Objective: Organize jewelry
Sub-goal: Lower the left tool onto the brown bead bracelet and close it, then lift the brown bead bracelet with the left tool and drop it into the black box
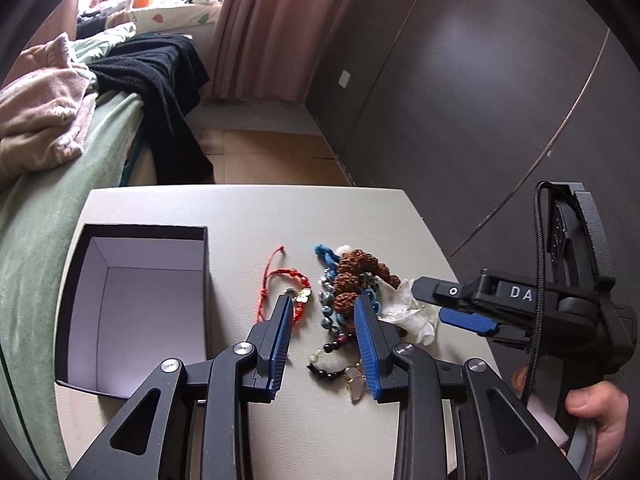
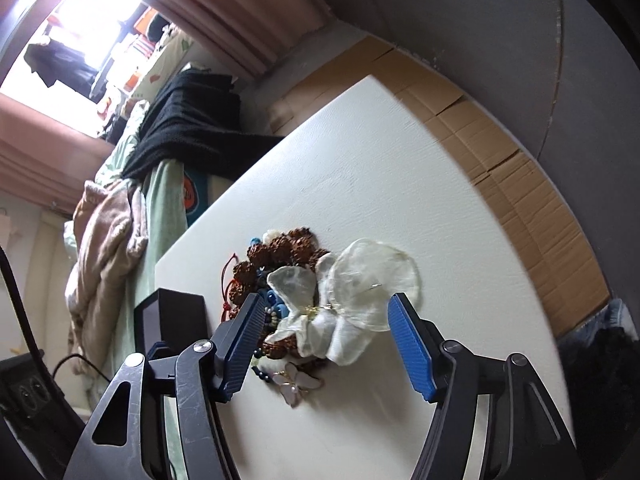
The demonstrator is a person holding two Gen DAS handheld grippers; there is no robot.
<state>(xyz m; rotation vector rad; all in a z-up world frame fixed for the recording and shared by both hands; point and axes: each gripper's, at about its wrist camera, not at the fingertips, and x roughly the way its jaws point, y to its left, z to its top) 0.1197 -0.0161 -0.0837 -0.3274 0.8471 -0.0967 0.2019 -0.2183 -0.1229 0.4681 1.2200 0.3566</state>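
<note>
A bedroom, with a small off-white tabletop (image 1: 248,216) pulled up beside a bed draped in a green sheet (image 1: 36,216). Nearest on the table, the left gripper (image 1: 322,308) angles down over the jewellery, its blue-padded jaws apart and clasping nothing; one tip sits by the red cord bracelet (image 1: 280,280), the other against the tangled heap of brown seed beads and blue and dark bead strands (image 1: 352,280). To the right, the right gripper (image 2: 324,312), held in a person's hand (image 1: 596,408), tilts down with its jaws spread wide on either side of a sheer white fabric flower piece (image 2: 352,292), not pressing it. A pale petal-shaped brooch (image 2: 296,386) lies just nearer. Left of the heap, the open black cardboard box with a white lining (image 1: 148,304) stands empty, so the sorting looks barely begun: every piece is still on the table. Beyond, a black knitted blanket (image 1: 160,76) hangs off the bed before pink curtains (image 1: 264,20).
</note>
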